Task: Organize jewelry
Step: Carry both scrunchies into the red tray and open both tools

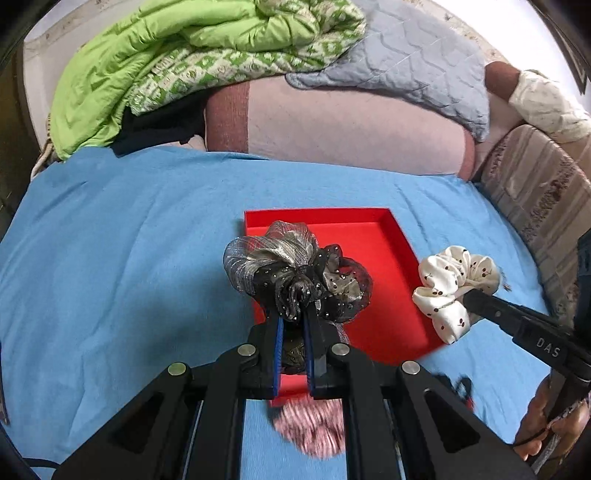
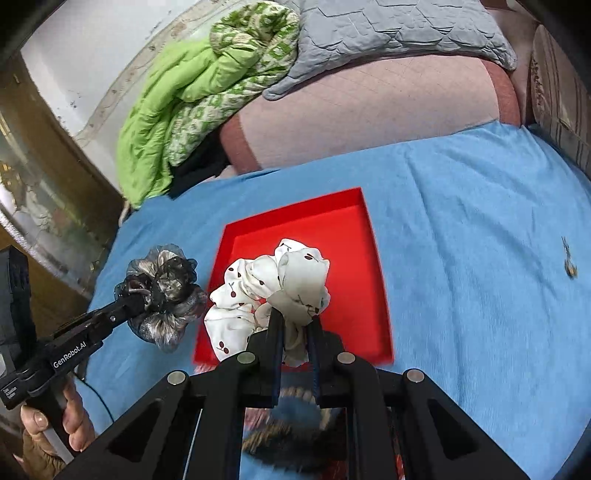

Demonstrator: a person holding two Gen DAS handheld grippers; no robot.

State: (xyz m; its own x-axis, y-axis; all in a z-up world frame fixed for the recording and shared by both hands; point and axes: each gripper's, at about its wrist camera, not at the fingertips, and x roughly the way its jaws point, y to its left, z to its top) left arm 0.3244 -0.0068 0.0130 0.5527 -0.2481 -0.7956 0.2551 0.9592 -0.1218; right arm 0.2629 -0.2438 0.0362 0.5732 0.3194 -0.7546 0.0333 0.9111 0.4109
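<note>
- Red shallow cardboard tray [image 1: 373, 240] [image 2: 332, 218] sits on blue bedsheet [image 1: 129, 240] [image 2: 461, 221], just ahead of both tongs.
- L gripper [image 1: 293, 314] [image 2: 138, 295]: fingers pressed together on a sheer black-and-silver organza scrunchie w/ sequins [image 1: 291, 273] [image 2: 164, 291], held up over the tray's near-left part in the left wrist view; from the right wrist view it hangs off the tray's left edge.
- R gripper [image 2: 297, 317] [image 1: 467, 295]: fingers pinching a white satin scrunchie w/ cherry print [image 2: 273, 291] [image 1: 452, 286]. It hangs over the tray's near part in the right wrist view, and at the tray's right rim seen from the L side.
- Below L tongs, near edge: blurred pink-and-white patterned scrunchie [image 1: 314, 428] on the sheet.
- Below R tongs: blurred dark furry item [image 2: 291, 424], can't tell what exactly.
- Small dark-and-gold object [image 2: 569, 264] lies on sheet well to the right of R tongs.
- Far beyond tray: pink bolster pillow [image 1: 351, 129] [image 2: 369, 110], lime-green quilt [image 1: 166, 55] [image 2: 173, 122], grey quilted blanket [image 1: 406, 55] [image 2: 388, 29].
</note>
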